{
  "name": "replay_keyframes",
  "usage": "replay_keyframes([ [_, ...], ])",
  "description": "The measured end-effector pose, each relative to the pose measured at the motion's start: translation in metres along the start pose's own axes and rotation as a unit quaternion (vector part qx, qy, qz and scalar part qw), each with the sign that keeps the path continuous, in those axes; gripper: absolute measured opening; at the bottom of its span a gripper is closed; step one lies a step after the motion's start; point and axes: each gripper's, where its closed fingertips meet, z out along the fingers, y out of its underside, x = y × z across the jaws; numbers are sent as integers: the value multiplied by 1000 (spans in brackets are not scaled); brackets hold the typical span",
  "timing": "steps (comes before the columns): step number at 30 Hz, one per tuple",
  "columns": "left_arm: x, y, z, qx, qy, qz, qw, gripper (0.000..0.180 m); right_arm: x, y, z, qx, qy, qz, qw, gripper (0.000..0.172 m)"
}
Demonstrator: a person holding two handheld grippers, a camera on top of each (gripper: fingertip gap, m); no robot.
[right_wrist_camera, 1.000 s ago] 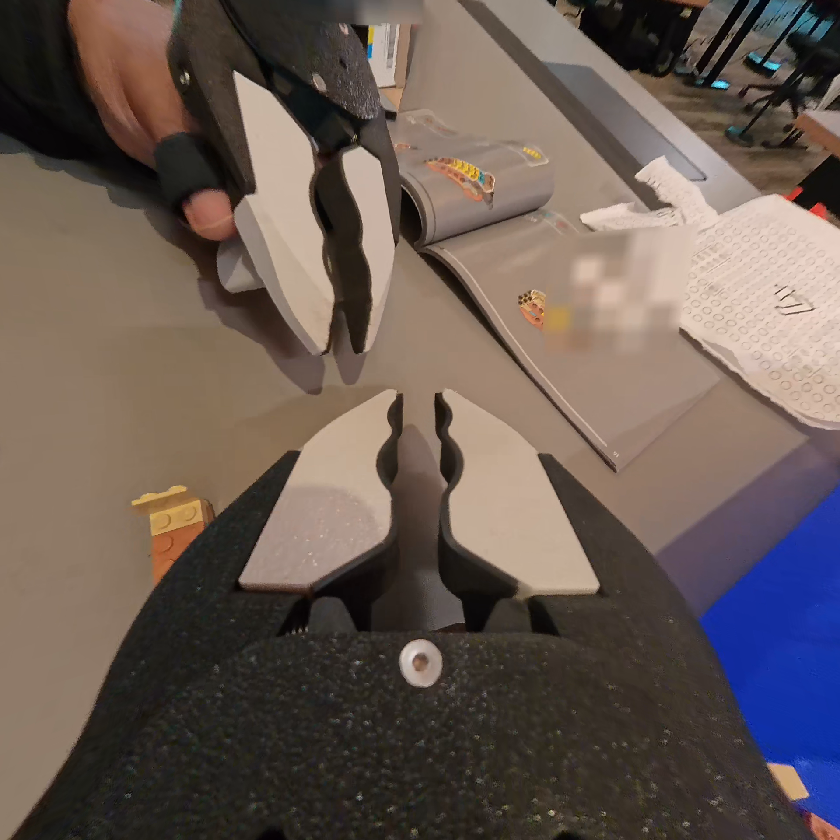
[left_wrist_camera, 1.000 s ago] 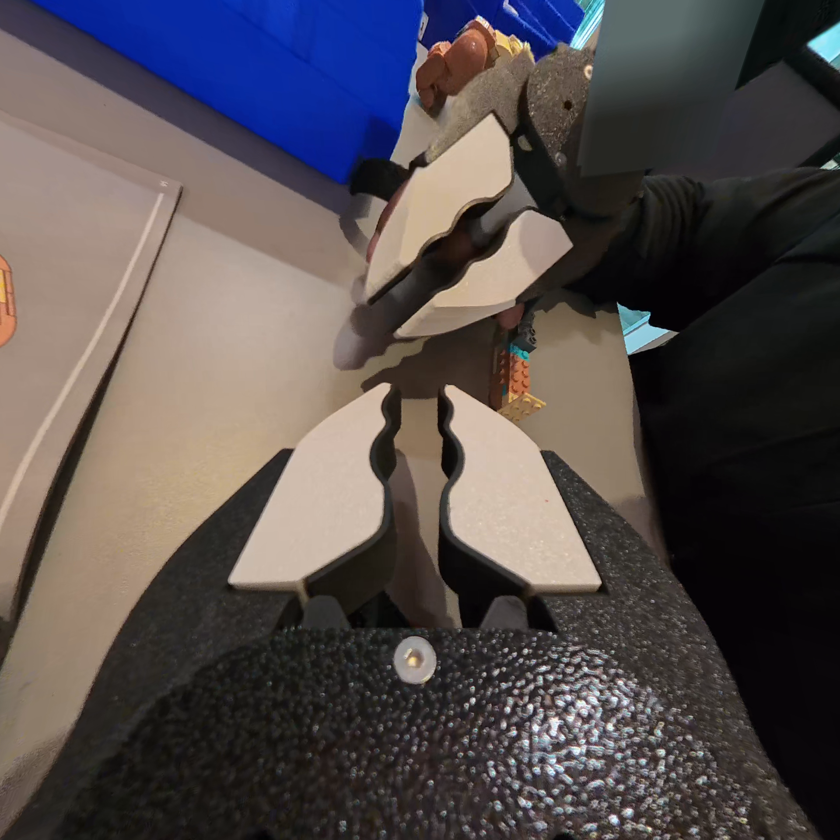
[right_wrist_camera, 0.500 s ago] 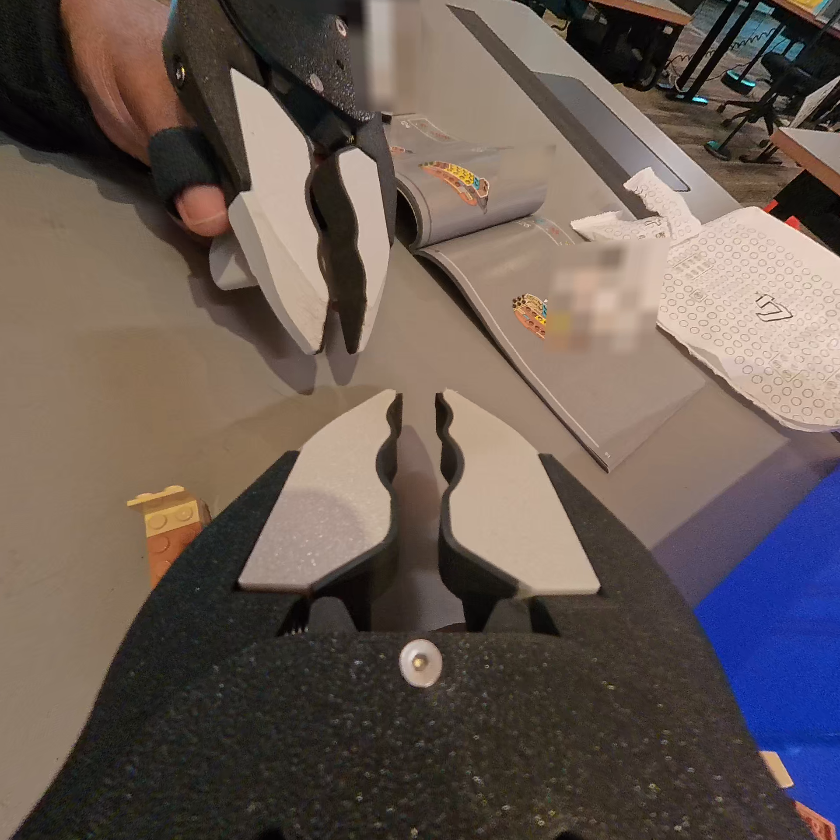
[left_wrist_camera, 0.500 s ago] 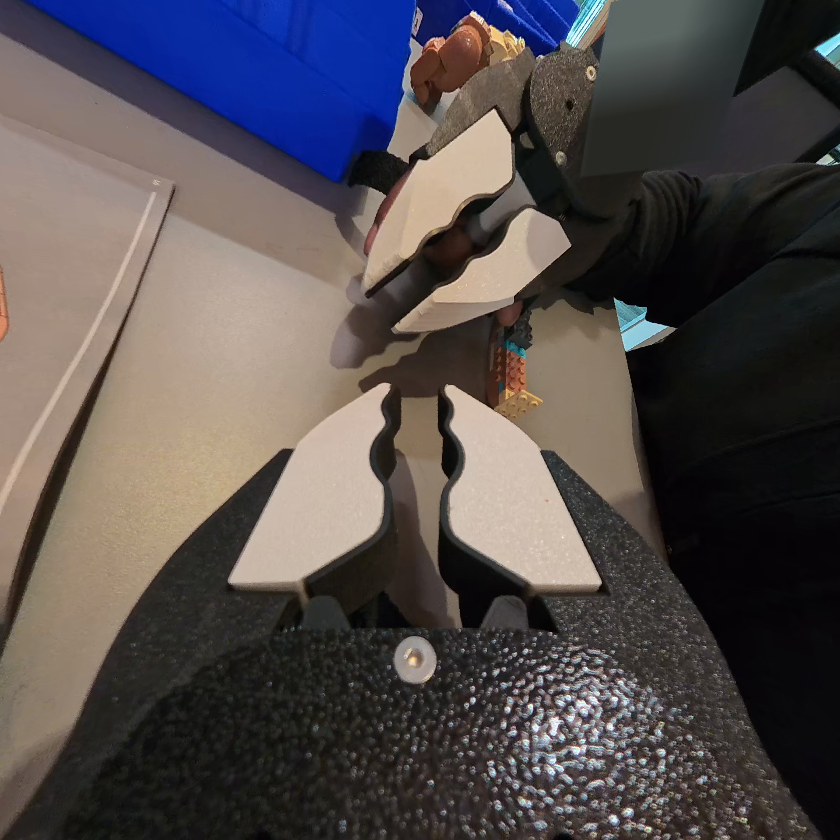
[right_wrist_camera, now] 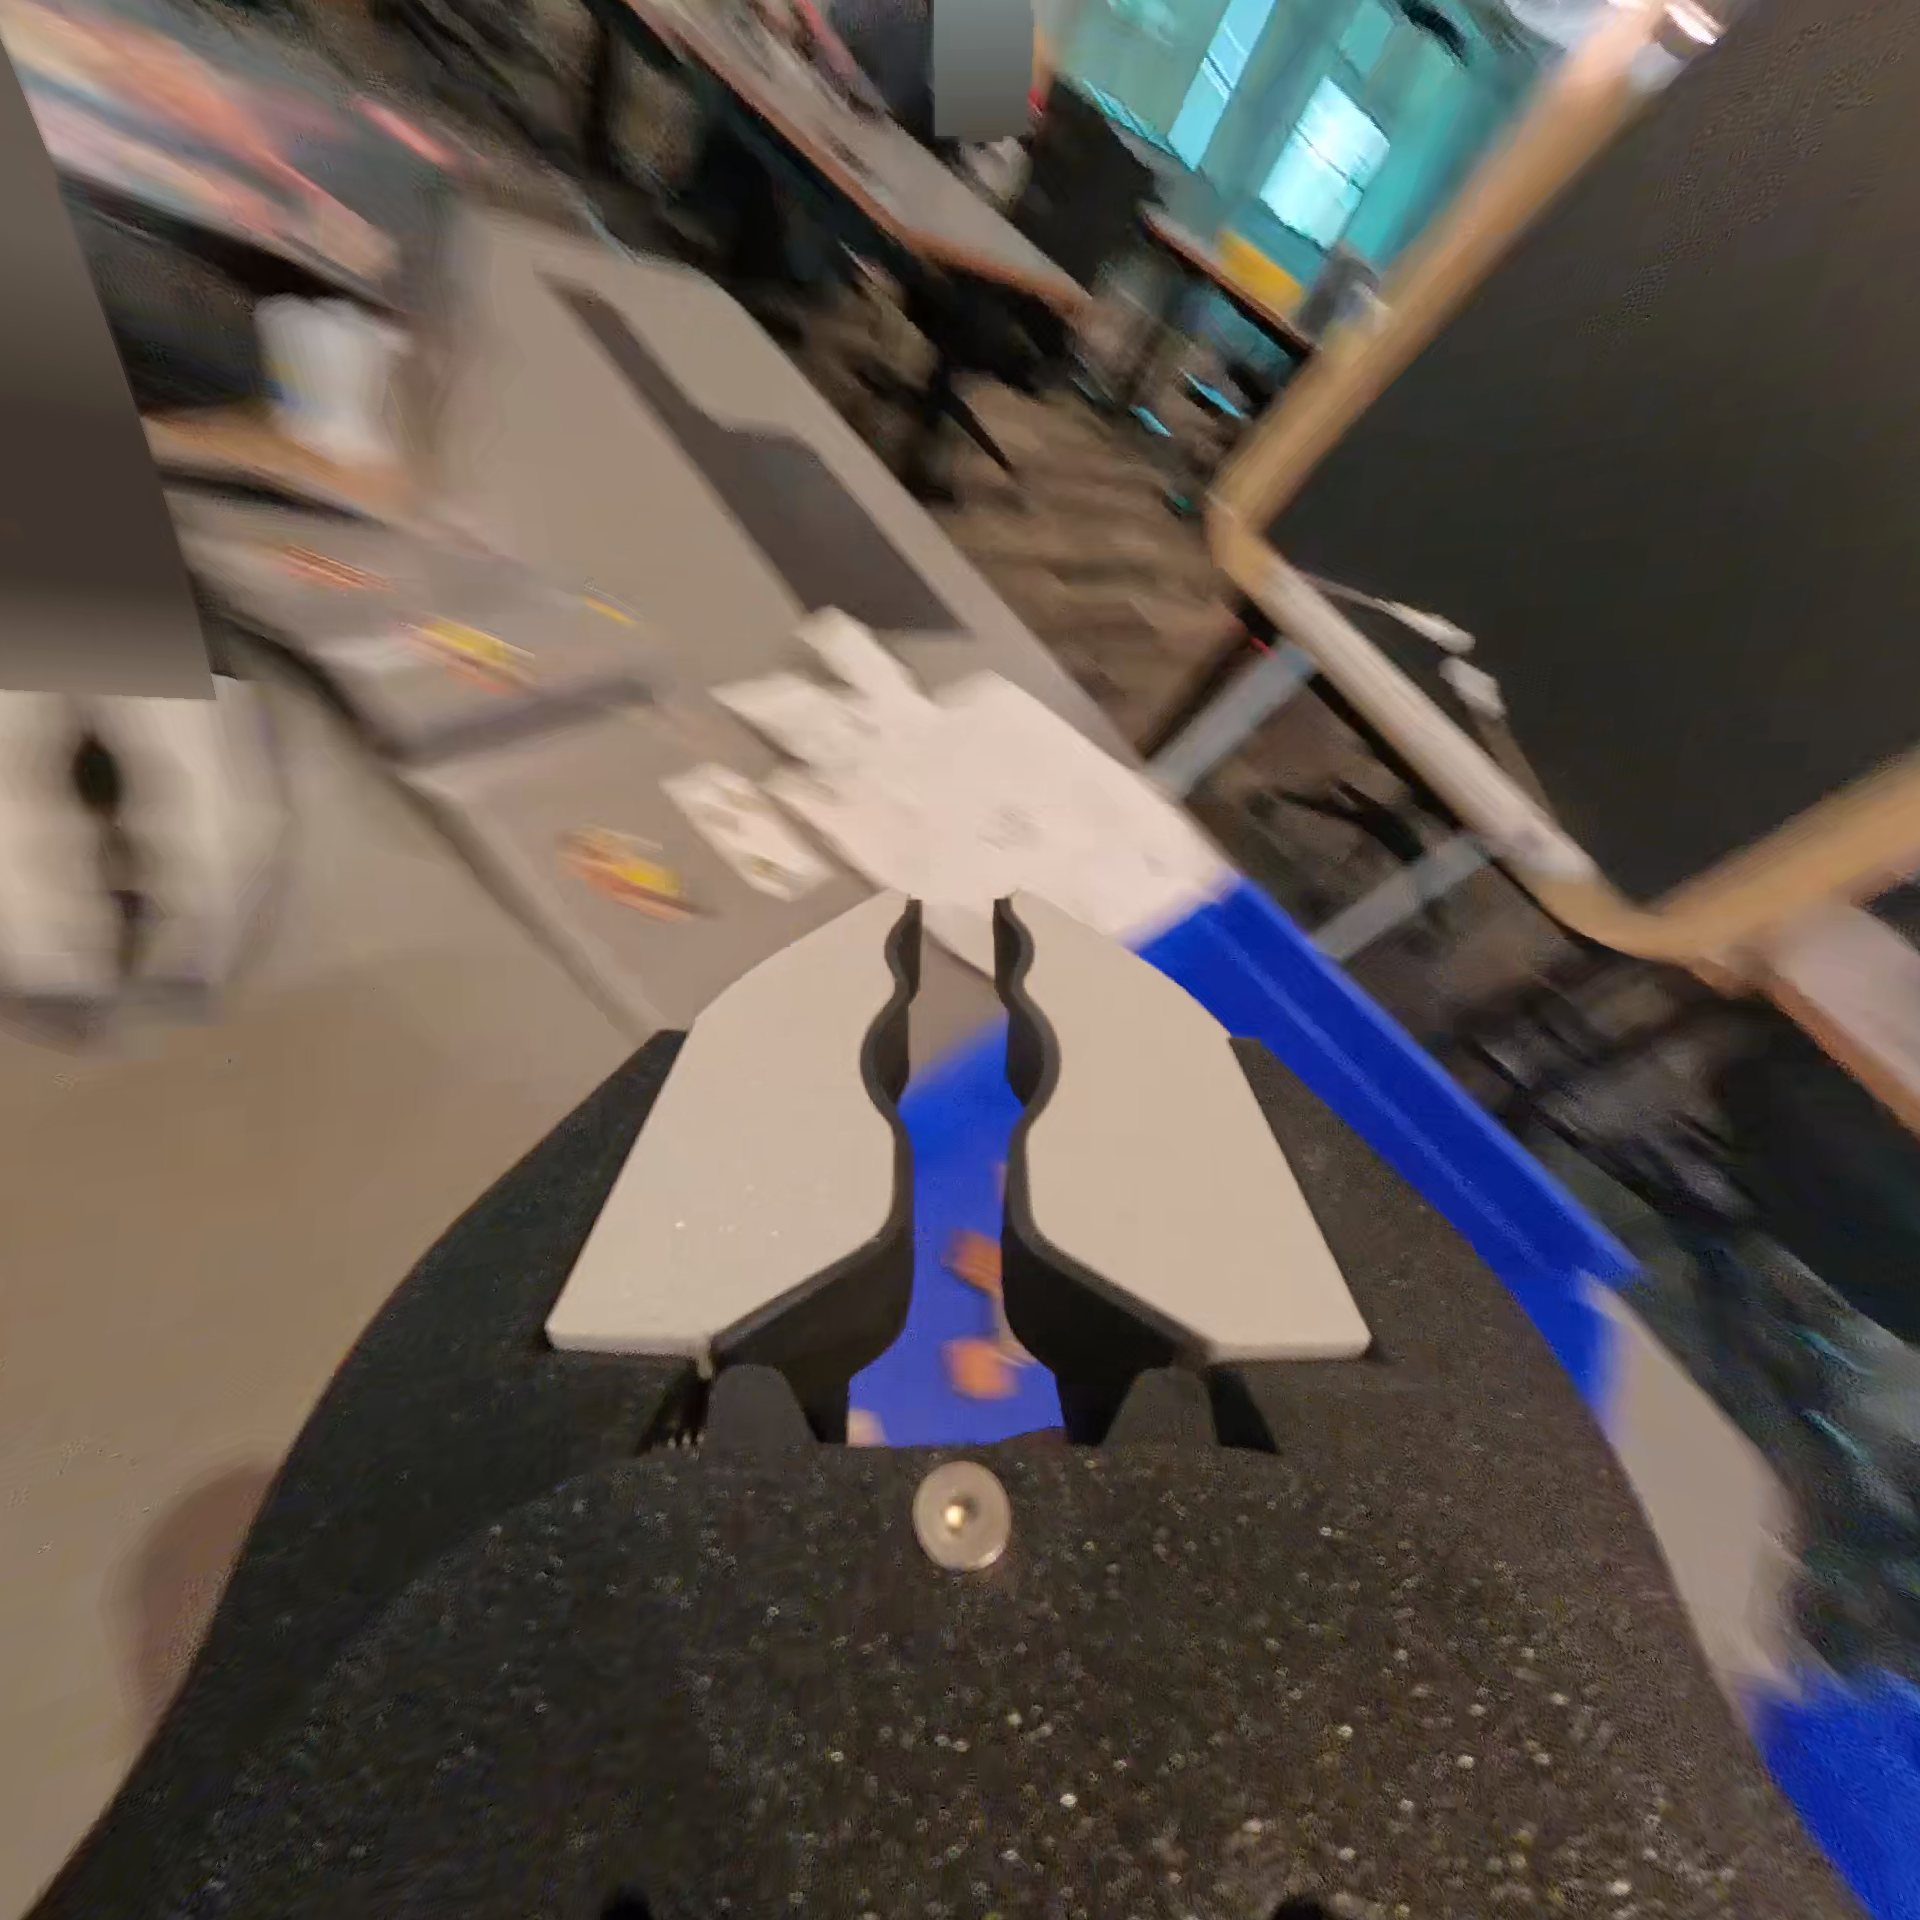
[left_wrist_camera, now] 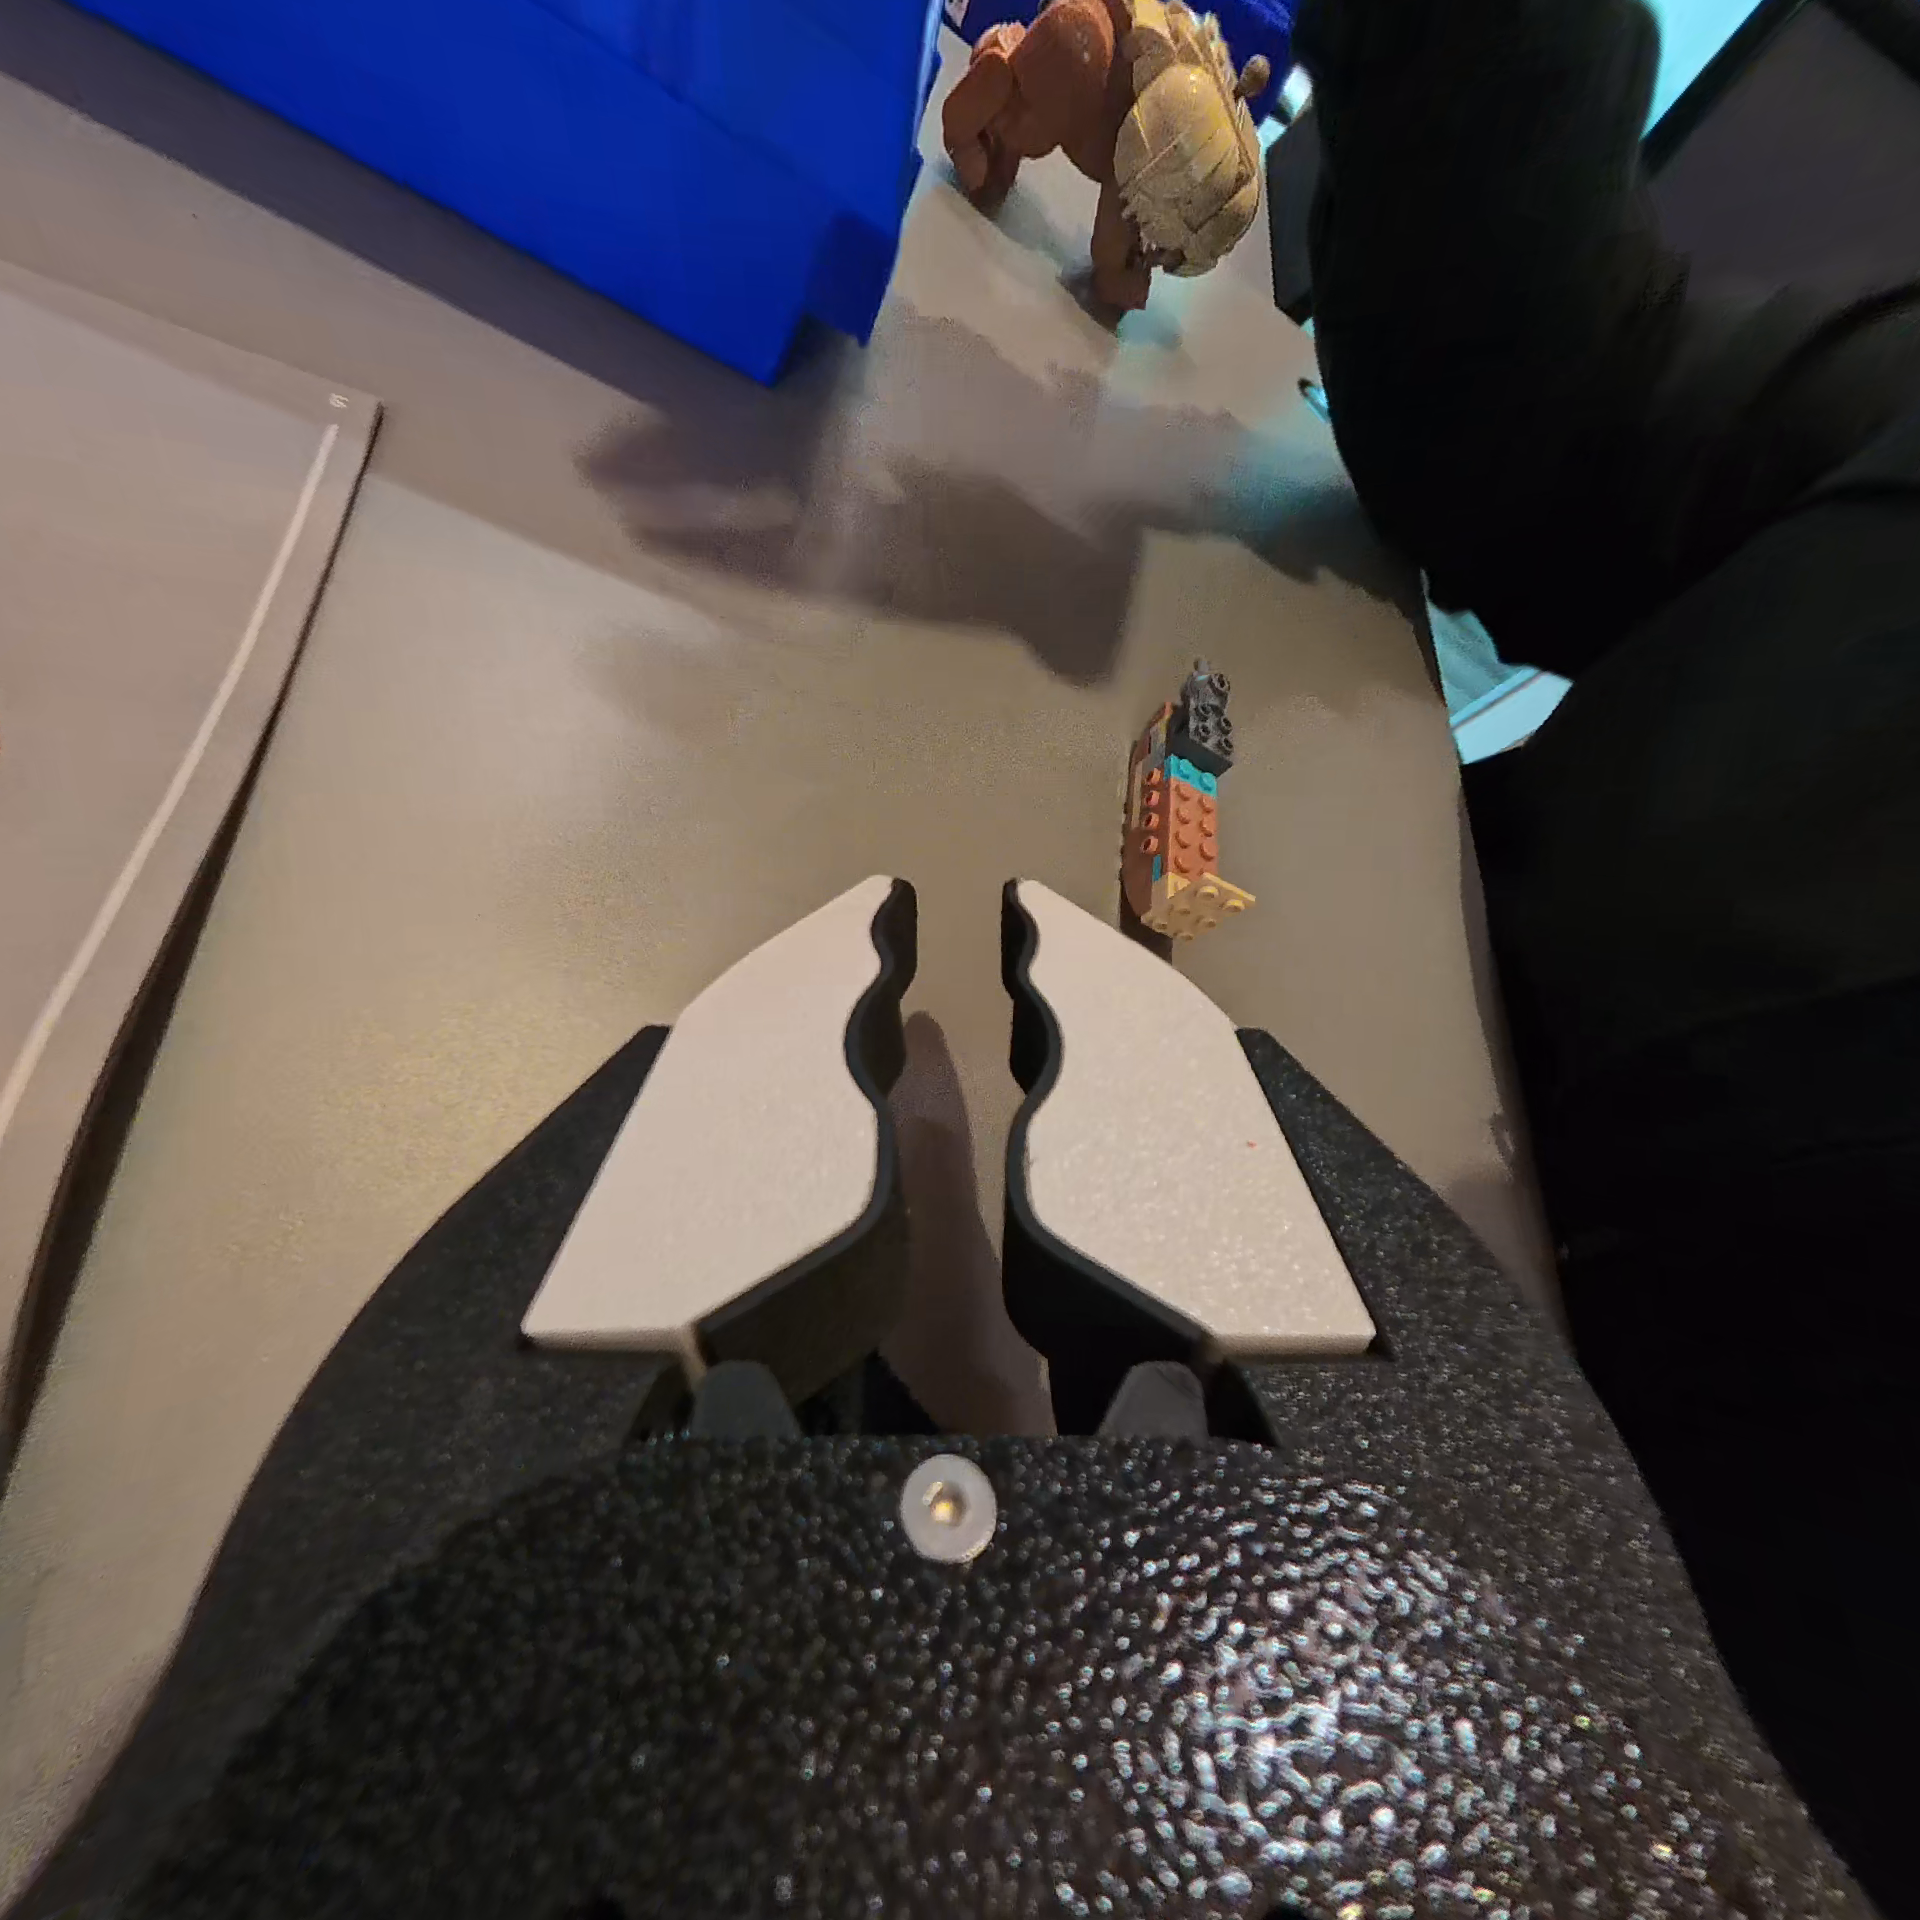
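My left gripper (left_wrist_camera: 958, 894) hovers low over the grey table (left_wrist_camera: 499, 852), its jaws a narrow way apart with only bare table between them. A small brick assembly (left_wrist_camera: 1184, 821) of orange, teal, dark grey and tan bricks lies on the table just right of its fingertips, untouched. My right gripper (right_wrist_camera: 956, 909) is raised and tilted, its jaws a little apart with nothing between them. Through the gap I see a blue bin (right_wrist_camera: 1351, 1039) with orange pieces inside. The right wrist view is blurred by motion.
A brown and tan brick animal (left_wrist_camera: 1122, 145) stands at the far end of the table beside a blue bin (left_wrist_camera: 520, 135). An open booklet (left_wrist_camera: 135, 623) lies to the left. A person's dark sleeve (left_wrist_camera: 1662, 727) fills the right. White sheets (right_wrist_camera: 977, 790) lie past the right fingertips. One gripper's finger ends stand about 25 cm off the other's.
The right gripper, which faced my left one over the table, has lifted out of the left wrist view and swung towards the blue bin. The left gripper has hardly moved. Both gaps are unchanged.
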Motion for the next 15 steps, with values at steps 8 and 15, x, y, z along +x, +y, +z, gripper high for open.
replay_keyframes([
  [8, 2, 5, 4, -19, -17, 29, 999, 15, 148, 166, 74, -374, 31, 123, 919, 25],
  [15, 4, 4, 2, -14, -4, 24, 1000, 15, 110, 178, 96, -398, -88, 63, 911, 16],
])
